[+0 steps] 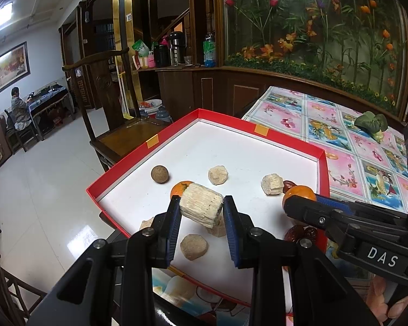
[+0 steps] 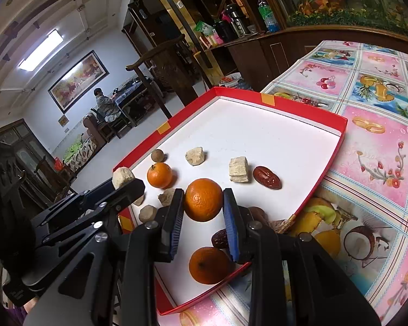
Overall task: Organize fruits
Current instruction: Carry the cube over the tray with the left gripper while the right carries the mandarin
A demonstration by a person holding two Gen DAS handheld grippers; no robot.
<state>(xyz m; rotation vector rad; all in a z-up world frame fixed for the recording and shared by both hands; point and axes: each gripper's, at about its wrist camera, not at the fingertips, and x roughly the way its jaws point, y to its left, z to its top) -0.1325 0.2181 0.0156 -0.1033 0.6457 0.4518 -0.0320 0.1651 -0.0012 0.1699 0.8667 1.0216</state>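
Note:
A red tray (image 1: 258,128) with a white floor lies on the table. My left gripper (image 1: 201,209) is shut on a beige layered chunk (image 1: 201,206), held just above the tray floor. My right gripper (image 2: 203,203) is shut on an orange (image 2: 203,199). In the left wrist view that orange (image 1: 297,191) shows at the right in the right gripper (image 1: 299,200). In the tray (image 2: 285,100) lie a small orange (image 2: 159,175), a second orange (image 2: 209,265), a brown ball (image 2: 157,155), red dates (image 2: 267,177) and several beige chunks (image 2: 238,169).
The tablecloth (image 2: 367,163) carries fruit pictures. A green leafy item (image 1: 371,122) lies at the table's far right. A wooden chair (image 1: 127,135) stands beyond the tray's left side. Behind is a dark cabinet (image 1: 204,87) with bottles. A person (image 1: 19,108) sits far off.

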